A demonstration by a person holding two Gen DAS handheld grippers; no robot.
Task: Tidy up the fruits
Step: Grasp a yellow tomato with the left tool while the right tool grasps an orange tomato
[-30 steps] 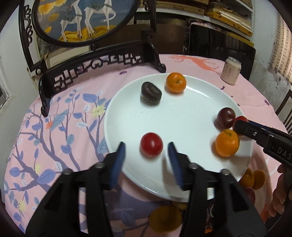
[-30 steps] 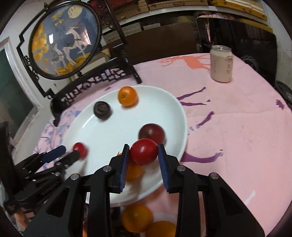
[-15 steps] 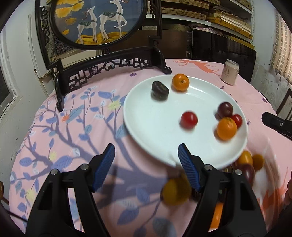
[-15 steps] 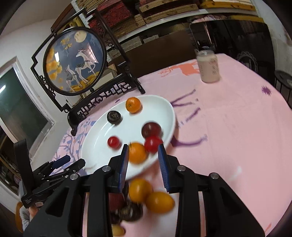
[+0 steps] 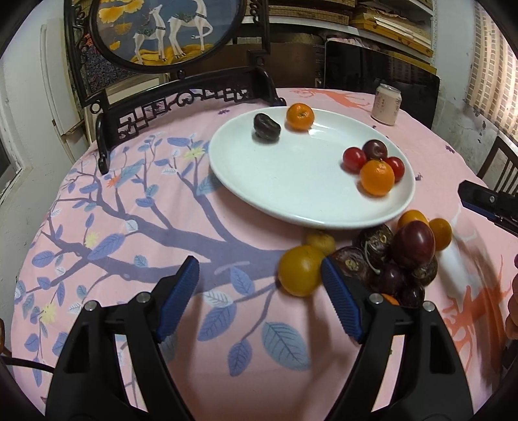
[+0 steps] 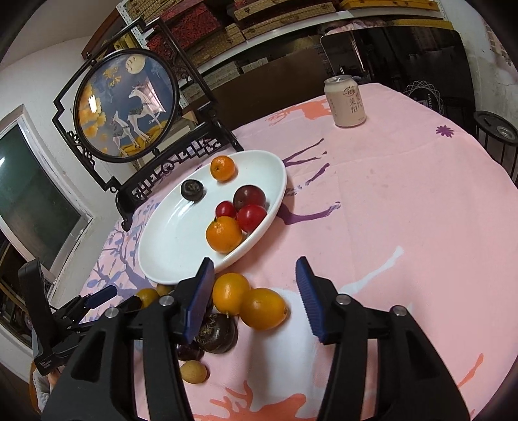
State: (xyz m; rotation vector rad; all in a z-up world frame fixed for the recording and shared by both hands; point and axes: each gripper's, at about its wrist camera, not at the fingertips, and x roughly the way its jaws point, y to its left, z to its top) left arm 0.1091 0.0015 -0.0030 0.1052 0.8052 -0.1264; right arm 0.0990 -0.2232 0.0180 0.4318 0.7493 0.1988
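A white plate (image 5: 291,181) (image 6: 168,246) holds two oranges, two red tomatoes, a dark plum and a dark wrinkled fruit. A pile of loose fruit (image 5: 382,256) (image 6: 233,307) lies on the cloth just in front of the plate: oranges, dark passion fruits, plums. My left gripper (image 5: 259,298) is open and empty, with an orange (image 5: 301,270) near its right finger. My right gripper (image 6: 255,294) is open and empty above two oranges (image 6: 262,307) of the pile.
A pink round table with a leaf-print cloth. A black carved stand with a round deer picture (image 5: 162,29) (image 6: 126,103) stands behind the plate. A drink can (image 5: 385,103) (image 6: 344,100) stands at the far side. Shelves and dark chairs lie beyond the table.
Both grippers let go of their red tomatoes, which now lie on the plate. Both pulled back from the plate to the loose fruit pile and opened wider.
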